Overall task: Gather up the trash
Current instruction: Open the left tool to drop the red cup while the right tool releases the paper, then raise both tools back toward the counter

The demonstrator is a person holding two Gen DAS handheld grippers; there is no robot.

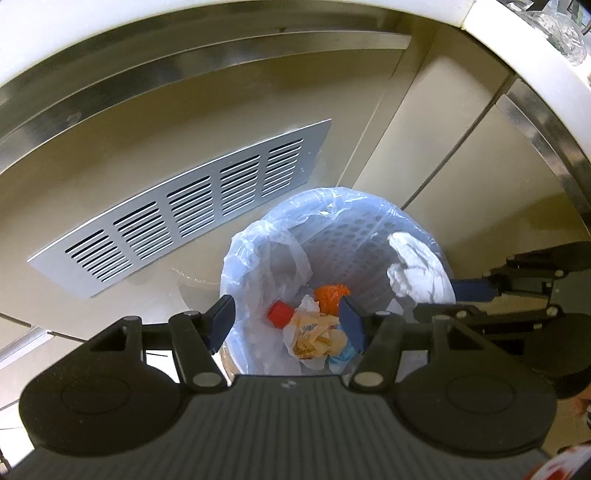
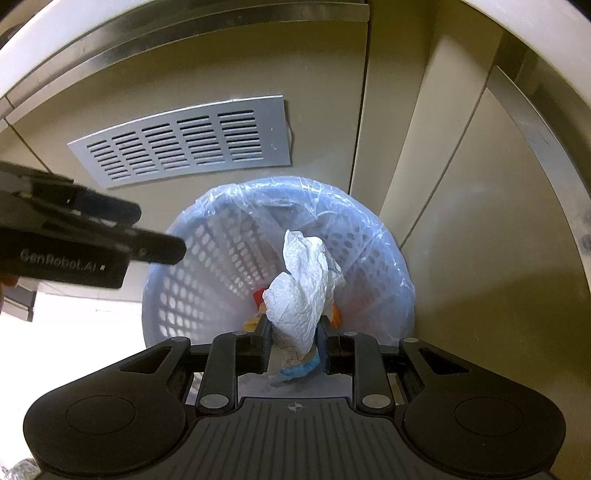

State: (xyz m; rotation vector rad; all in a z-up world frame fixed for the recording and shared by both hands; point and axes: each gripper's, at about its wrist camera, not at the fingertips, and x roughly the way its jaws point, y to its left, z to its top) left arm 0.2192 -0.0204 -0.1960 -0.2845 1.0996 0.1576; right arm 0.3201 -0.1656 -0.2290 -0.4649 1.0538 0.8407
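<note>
bin (image 2: 207, 258) floor: mostly hidden by tissue (image 2: 303, 284) | glass object (image 1: 561, 26), upper right: cut off, blurred

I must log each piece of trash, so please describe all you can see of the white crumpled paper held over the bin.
The crumpled white paper towel looks thin, soft and creased. The right tongs are shut on its lower end, and the rest stands up past the fingers. It hangs above the open mouth of the lined white mesh bin, over the trash inside. The left wrist view shows it near the bin's right rim.
</note>
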